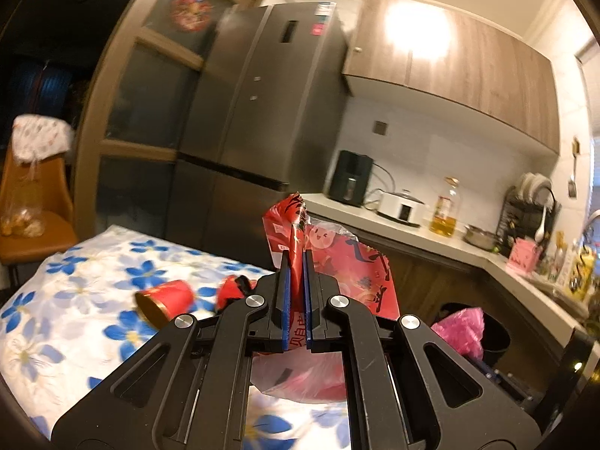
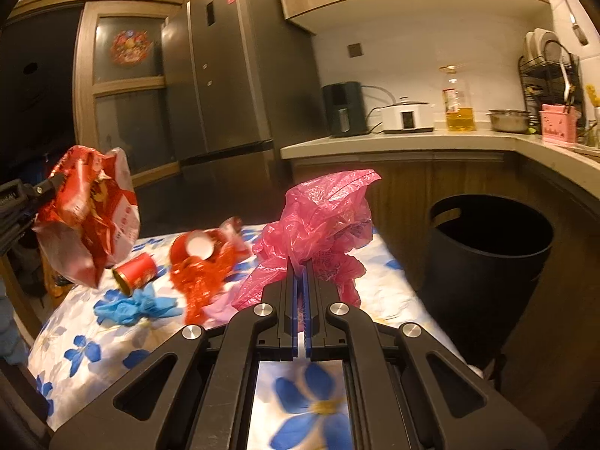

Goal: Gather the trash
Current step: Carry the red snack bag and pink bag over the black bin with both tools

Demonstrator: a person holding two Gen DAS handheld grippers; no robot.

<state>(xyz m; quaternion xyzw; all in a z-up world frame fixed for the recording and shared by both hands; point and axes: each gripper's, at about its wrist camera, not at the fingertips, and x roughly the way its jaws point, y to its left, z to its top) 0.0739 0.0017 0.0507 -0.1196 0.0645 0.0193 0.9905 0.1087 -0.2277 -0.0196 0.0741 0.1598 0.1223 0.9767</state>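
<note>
Red snack bag (image 1: 337,262) pinched in left tongs (image 1: 296,258) — pink plastic bag (image 2: 322,217) in right tongs (image 2: 302,266).

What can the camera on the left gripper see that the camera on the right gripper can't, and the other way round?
Only the left view shows the orange chair with a bag of fruit. Only the right view shows the blue gloves and the crumpled red wrapping. Both show the red snack bag pinched in the left gripper, the pink plastic bag in the right gripper, the red cup and the black bin.
</note>
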